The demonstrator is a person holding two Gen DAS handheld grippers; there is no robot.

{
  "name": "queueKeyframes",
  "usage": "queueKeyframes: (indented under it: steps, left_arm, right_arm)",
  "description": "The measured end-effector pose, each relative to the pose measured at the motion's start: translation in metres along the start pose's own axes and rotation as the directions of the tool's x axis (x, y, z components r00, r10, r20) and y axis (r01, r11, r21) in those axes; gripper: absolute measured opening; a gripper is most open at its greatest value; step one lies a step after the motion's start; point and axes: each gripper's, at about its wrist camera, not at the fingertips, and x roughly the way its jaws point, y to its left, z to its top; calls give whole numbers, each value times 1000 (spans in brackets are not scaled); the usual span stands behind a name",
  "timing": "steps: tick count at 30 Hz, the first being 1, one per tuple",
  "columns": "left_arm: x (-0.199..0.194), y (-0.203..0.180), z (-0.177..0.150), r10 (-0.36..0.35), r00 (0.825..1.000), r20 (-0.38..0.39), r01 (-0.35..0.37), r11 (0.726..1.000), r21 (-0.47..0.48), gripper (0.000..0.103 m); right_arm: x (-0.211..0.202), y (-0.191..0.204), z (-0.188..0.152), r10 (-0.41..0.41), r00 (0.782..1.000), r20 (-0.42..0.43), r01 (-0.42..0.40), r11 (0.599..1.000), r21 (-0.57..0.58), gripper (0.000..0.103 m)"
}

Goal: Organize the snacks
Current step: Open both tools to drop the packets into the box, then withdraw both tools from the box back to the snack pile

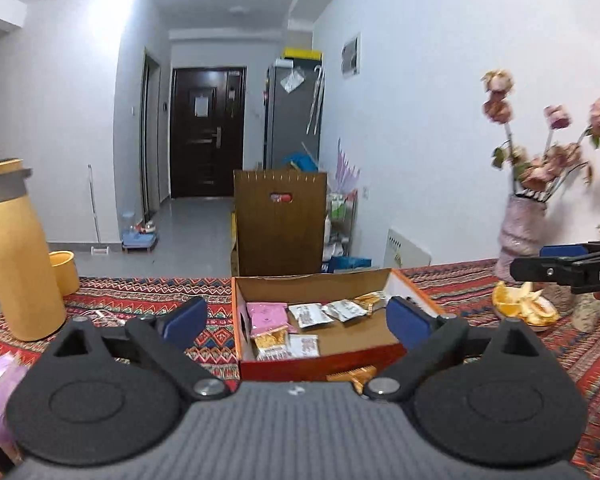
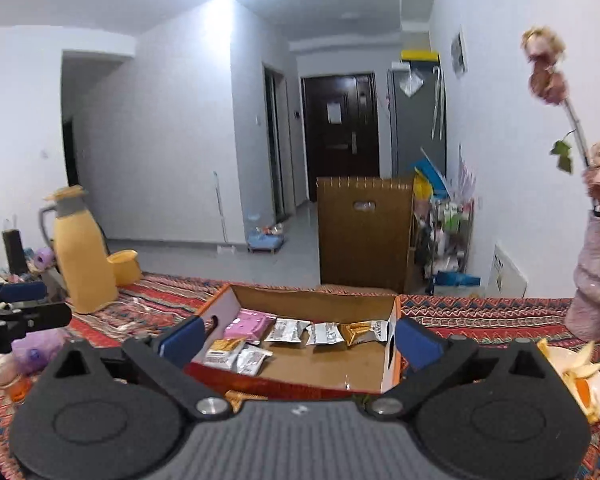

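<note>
We hold both claws, left and right, spread wide and empty above the box, snack packets lying sorted inside.

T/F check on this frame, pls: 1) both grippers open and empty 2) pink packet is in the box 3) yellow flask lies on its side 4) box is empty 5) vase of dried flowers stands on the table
1) True: left gripper and right gripper both stand open with nothing held.
2) True: the pink packet lies in the cardboard box.
3) False: the yellow flask stands upright.
4) False: several snack packets lie in the box, such as a silver packet.
5) True: the vase stands on the patterned tablecloth.
</note>
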Motion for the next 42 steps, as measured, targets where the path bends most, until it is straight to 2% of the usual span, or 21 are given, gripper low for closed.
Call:
queueKeyframes:
  steps: [3,8,13,18,21,24,28,35,42]
  left_arm:
    - [-38,-12,-15,10,999,33,-10,1000,2,101]
    - [-100,-27,-52,18,996,87,-17,1000,-10,103]
    - [-138,-36,-89,18,997,74,-15,999,-46,103]
    - [-152,-44,-126,88,996,22,-87,995,-44,103]
    - [-153,-45,-142,92,996,-19,-93,994,-61,103]
    - [-147,-46,-152,109,992,-64,-113,992,-51,103]
    - [-142,-49,-158,106,992,-74,-109,993,-38,103]
    - [-117,-55,-163,75,990,-122,-78,997,-26,103]
    - [-72,-43,-160,92,978,-187,-109,990,-85,102]
  right_arm:
    - [-40,1,-15,-7,999,34,7,1000,-5,103]
    - [-96,20,-53,-72,993,96,81,992,-93,103]
    - [-133,38,-99,-95,985,142,117,981,-158,103]
    - [-149,49,-144,-113,982,151,131,985,-115,103]
    - [-149,51,-175,-121,985,124,130,989,-69,103]
    - [-145,57,-198,-148,987,66,154,984,-86,103]
    - [-143,64,-214,-171,985,28,173,978,-113,103]
    - [-136,59,-217,-176,984,11,176,979,-100,103]
    - [-103,48,-214,-161,986,-34,158,985,-73,103]
